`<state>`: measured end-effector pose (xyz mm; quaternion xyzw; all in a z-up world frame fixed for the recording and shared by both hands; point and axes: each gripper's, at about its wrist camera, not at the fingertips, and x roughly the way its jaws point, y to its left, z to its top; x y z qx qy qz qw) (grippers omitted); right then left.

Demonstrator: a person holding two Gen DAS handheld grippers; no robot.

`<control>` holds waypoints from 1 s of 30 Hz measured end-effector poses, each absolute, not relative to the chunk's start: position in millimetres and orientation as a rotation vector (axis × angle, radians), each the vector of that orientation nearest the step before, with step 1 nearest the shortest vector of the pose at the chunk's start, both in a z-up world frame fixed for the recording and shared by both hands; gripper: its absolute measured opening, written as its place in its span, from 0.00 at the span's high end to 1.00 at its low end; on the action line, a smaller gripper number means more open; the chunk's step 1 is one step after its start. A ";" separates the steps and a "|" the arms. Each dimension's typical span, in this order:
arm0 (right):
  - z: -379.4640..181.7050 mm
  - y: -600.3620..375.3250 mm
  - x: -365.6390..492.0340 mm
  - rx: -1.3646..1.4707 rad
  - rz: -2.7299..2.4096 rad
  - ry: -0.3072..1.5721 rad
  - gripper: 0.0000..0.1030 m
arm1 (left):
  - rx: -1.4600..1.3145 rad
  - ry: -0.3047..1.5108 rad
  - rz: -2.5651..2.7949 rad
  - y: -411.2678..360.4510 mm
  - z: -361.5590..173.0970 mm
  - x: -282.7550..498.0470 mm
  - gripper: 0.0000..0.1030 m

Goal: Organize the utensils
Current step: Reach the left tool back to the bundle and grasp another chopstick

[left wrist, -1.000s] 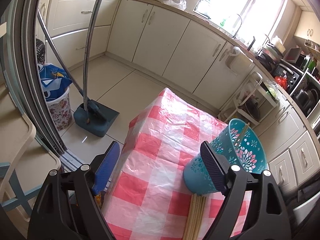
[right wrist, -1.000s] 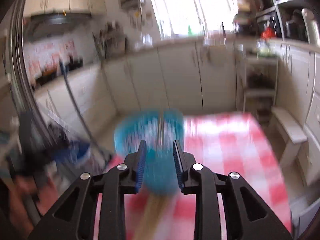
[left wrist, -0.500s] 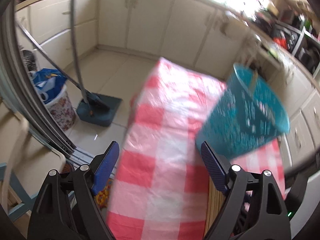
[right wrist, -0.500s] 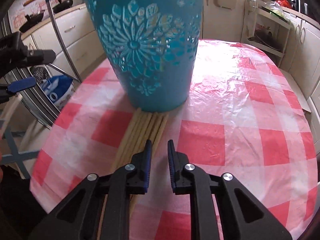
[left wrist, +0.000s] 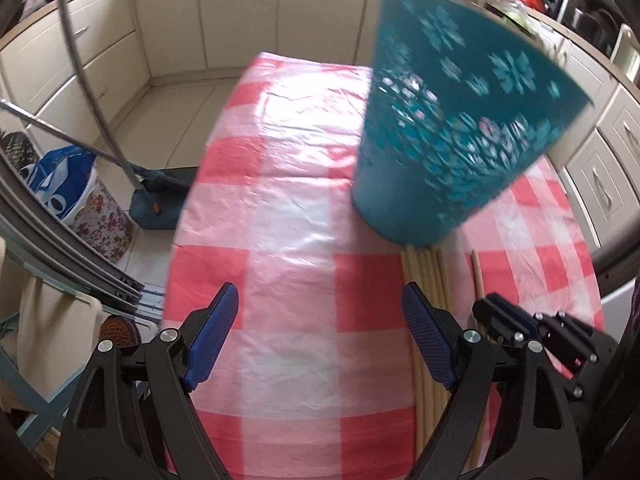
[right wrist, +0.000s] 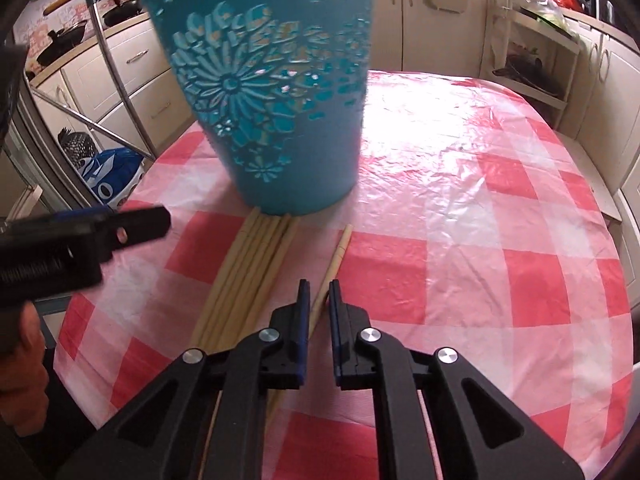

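As right gripper (right wrist: pixel 319 308) pinches lone chopstick (right wrist: pixel 339 250) — left gripper (left wrist: pixel 320 332) gapes.

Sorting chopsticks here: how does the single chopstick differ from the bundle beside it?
The single chopstick lies alone; the bundle is several sticks side by side. The single chopstick stops short of the teal holder; the bundle reaches its base. The right gripper is shut on the single chopstick; the bundle lies free. Both are pale wood on the checked tablecloth.

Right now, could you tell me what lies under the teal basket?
The ends of the bundled chopsticks run up to the teal basket base on the checked tablecloth; whether they continue underneath is hidden.
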<state>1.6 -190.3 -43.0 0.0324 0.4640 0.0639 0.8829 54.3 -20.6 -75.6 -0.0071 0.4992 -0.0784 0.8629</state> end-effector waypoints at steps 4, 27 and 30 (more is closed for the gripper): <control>-44.1 -196.5 0.3 0.075 0.142 0.969 0.90 | 0.025 1.052 -0.190 -36.1 -80.4 52.5 0.23; -42.1 -208.2 -2.7 0.092 0.141 0.978 0.90 | -0.013 1.090 -0.287 -59.1 -95.9 59.8 0.84; -41.9 -207.9 -2.8 0.092 0.140 0.978 0.90 | -0.036 1.094 -0.307 -58.4 -95.6 60.5 0.91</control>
